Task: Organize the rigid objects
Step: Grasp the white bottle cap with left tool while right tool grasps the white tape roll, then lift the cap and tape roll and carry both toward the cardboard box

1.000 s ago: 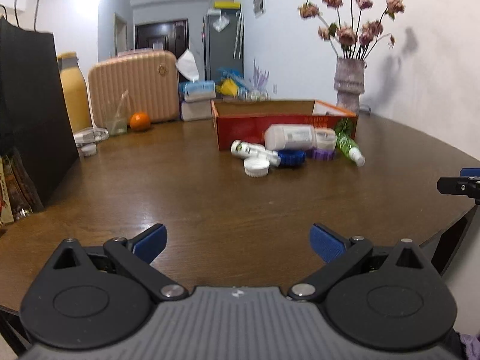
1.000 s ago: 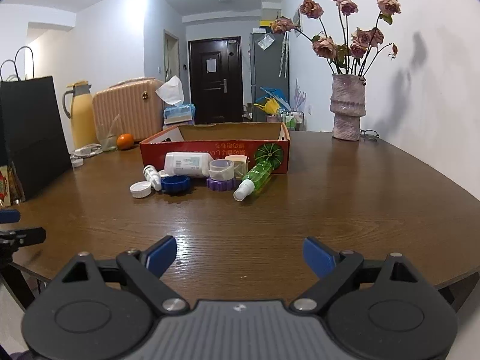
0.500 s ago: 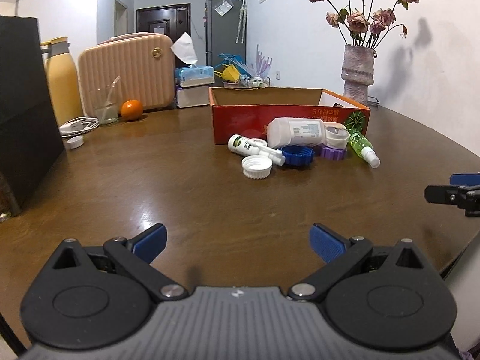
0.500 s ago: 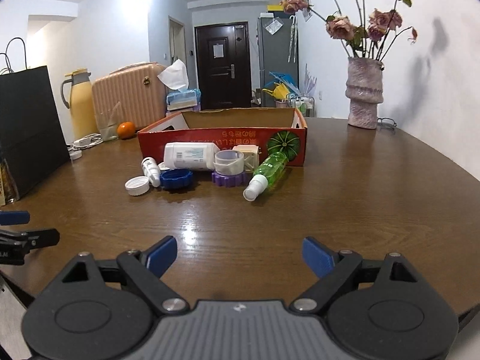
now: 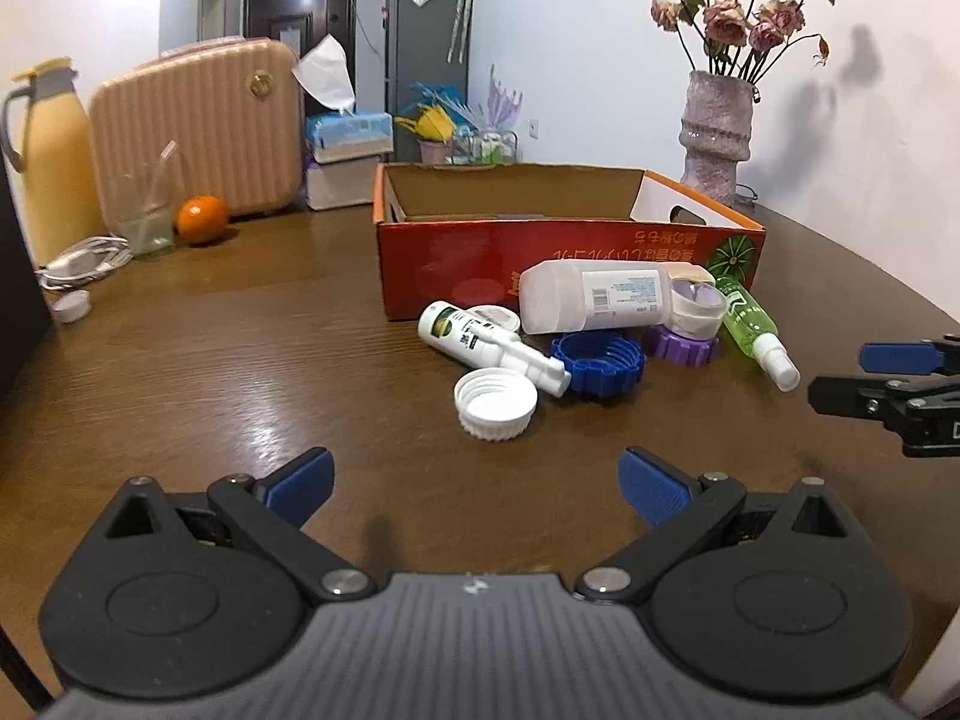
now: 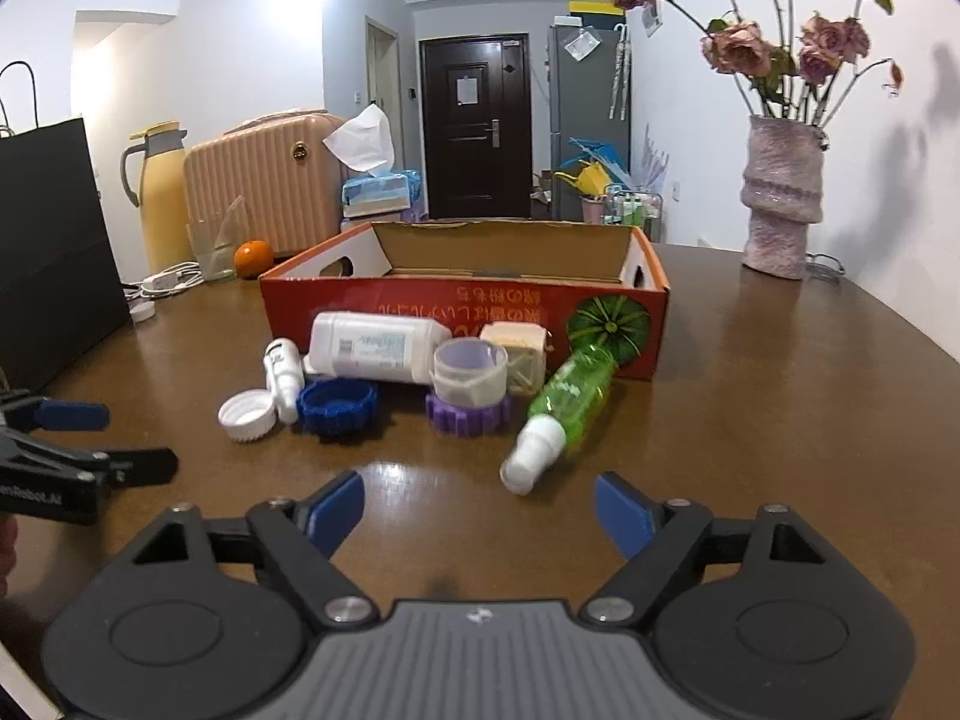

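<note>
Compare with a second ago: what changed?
Both grippers advanced toward the pile by the red box. The right gripper faces the green spray bottle, jaws closing on nothing. The left gripper is open, empty. Pile unmoved.

I'm in a home's living-dining room: ahead of my grippers a round wooden table (image 6: 780, 420) carries a vase of dried roses (image 6: 780, 204), beyond it a front door (image 6: 474, 126), fridge (image 6: 585, 114) and suitcase (image 6: 264, 180).

Bright ceiling light glares off the table (image 6: 780, 372) (fisheye-bent edges, slight blur).
</note>
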The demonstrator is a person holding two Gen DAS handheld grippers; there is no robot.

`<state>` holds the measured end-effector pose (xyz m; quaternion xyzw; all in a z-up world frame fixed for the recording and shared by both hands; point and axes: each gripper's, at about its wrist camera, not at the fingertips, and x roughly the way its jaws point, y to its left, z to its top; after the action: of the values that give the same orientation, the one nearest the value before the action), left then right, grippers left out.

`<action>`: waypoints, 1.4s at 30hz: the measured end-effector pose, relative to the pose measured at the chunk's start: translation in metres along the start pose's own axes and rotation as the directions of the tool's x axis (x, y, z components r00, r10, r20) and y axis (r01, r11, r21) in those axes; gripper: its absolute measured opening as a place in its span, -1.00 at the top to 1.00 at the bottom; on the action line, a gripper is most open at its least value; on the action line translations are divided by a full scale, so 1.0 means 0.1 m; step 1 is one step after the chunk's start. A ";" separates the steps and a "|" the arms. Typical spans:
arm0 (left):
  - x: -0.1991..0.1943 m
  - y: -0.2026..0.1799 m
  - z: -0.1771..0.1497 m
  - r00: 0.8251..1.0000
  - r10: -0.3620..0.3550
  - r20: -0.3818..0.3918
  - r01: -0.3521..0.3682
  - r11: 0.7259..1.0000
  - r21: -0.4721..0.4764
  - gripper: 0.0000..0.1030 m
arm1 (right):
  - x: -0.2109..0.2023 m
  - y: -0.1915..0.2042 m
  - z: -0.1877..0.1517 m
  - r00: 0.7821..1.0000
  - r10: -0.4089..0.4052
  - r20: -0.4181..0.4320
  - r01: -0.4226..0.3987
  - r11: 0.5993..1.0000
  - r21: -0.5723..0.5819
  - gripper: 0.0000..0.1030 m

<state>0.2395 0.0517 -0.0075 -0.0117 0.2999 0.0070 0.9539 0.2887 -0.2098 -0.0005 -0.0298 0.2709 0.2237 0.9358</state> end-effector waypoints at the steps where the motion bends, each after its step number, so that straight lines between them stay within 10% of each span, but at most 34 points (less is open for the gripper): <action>1: 0.05 0.01 0.03 1.000 -0.007 -0.008 0.007 1.000 0.000 -0.98 | 0.05 0.00 0.04 1.000 0.003 -0.002 -0.003 1.000 -0.002 -0.53; 19: 0.73 0.03 0.30 0.993 -0.079 -0.089 0.083 0.996 0.039 0.18 | 1.03 -0.17 0.54 0.993 0.099 -0.070 -0.100 0.995 -0.004 -0.12; 25: 0.74 0.04 0.31 0.994 -0.078 -0.082 0.080 0.997 0.020 0.21 | 1.10 -0.22 0.52 0.986 0.142 -0.085 -0.141 0.990 0.024 0.18; 42: -0.14 -0.09 0.30 0.998 -0.047 0.043 0.047 0.999 0.003 0.21 | 0.23 -0.14 0.55 0.995 0.095 0.007 -0.095 0.995 -0.005 0.18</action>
<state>0.2451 0.0434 0.0257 -0.0174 0.2789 -0.0154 0.9600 0.3392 -0.2030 0.0328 -0.0181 0.2681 0.2689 0.9249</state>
